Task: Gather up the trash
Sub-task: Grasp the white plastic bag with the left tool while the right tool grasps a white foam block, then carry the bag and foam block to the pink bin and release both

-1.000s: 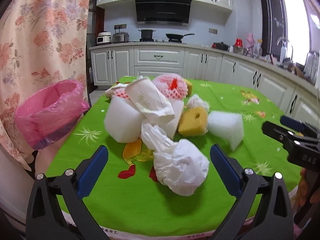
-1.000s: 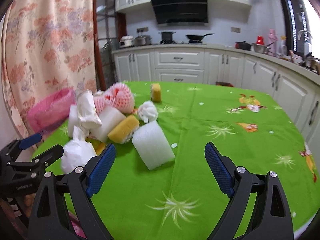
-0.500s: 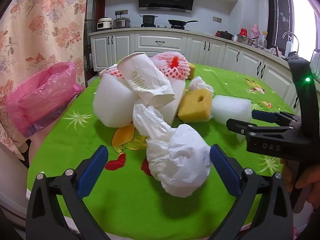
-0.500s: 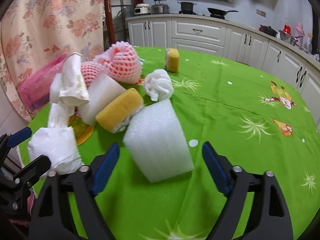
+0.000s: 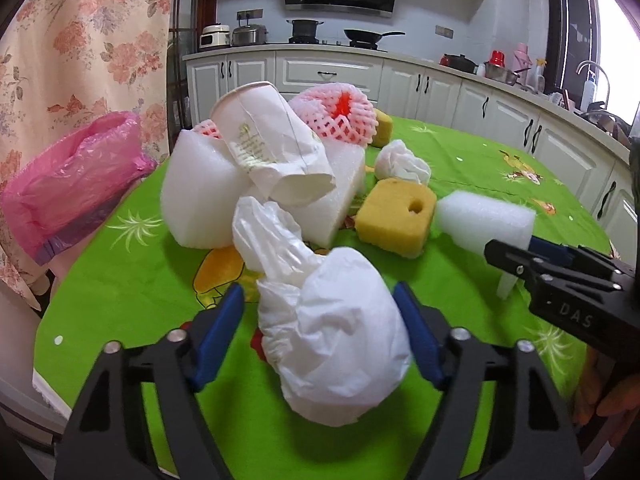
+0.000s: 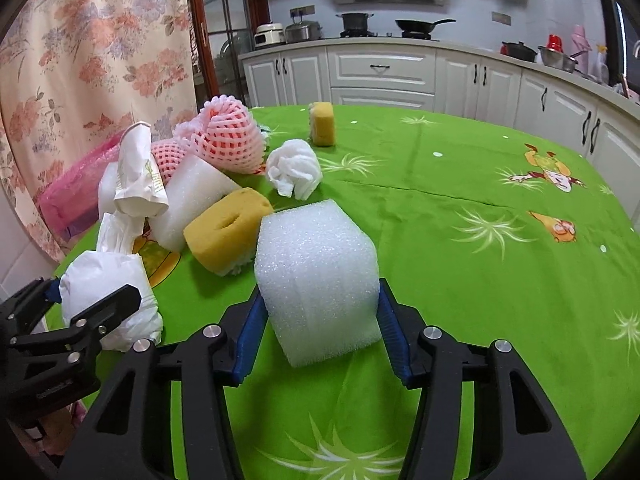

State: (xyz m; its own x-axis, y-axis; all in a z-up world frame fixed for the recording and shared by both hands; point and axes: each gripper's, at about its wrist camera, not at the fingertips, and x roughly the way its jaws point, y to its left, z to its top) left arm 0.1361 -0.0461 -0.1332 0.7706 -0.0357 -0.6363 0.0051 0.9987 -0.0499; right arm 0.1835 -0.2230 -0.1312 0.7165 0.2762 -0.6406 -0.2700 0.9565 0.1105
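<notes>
While lined pink, bin (image 5: pixel 68 184) gapes.

Home kitchen, cabinets (image 5: pixel 332 74), stove pans (image 5: pixel 372 35)

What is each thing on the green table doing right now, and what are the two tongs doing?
Left tongs: closed around the white plastic bag.
White plastic bag: scrunched, resting on the table.
Right tongs: pressed against both sides of the white foam block.
White foam block: on the table.
Paper cup: crushed, tipped over on the pile.
Pink trash bag: open-mouthed at the table's edge.
</notes>
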